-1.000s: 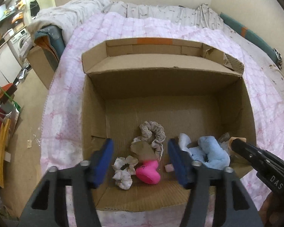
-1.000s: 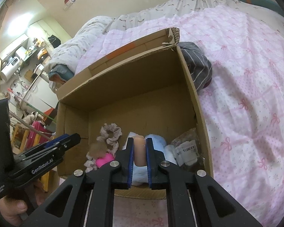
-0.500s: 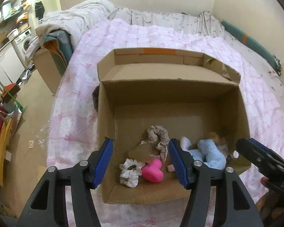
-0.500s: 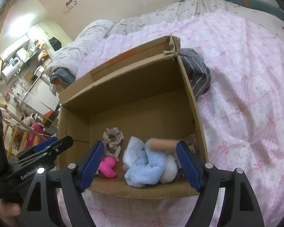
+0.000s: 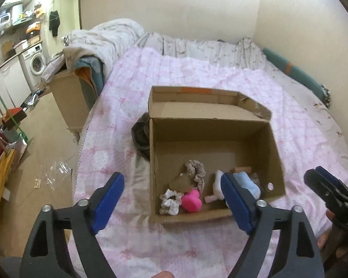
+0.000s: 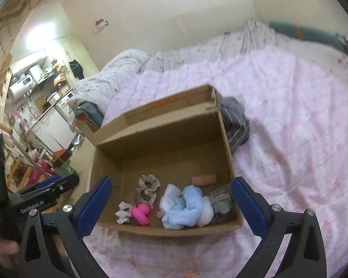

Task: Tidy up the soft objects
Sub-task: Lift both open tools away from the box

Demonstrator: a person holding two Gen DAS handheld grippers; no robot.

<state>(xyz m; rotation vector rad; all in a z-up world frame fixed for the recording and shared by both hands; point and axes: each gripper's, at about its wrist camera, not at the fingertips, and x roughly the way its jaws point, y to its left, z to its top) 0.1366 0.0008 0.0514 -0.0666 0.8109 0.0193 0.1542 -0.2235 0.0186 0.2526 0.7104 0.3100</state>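
An open cardboard box stands on the pink bed cover. On its floor lie a beige scrunchie, a white scrunchie, a pink soft toy, a blue and white towel bundle and a peach cylinder. My left gripper hangs above the box's near left corner, jaws opening, nothing between them. Over the near edge, my right gripper is also opening and holds nothing.
A dark striped cloth lies against the box's outer side. A clear labelled packet sits in the box's right corner. The bed edge drops to the floor on the left, by a low cardboard box. A rumpled duvet is piled at the far end.
The right gripper opened and let go of the peach cylinder, which now lies in the box. Both grippers drew up and back from the box, and the left jaws widened.
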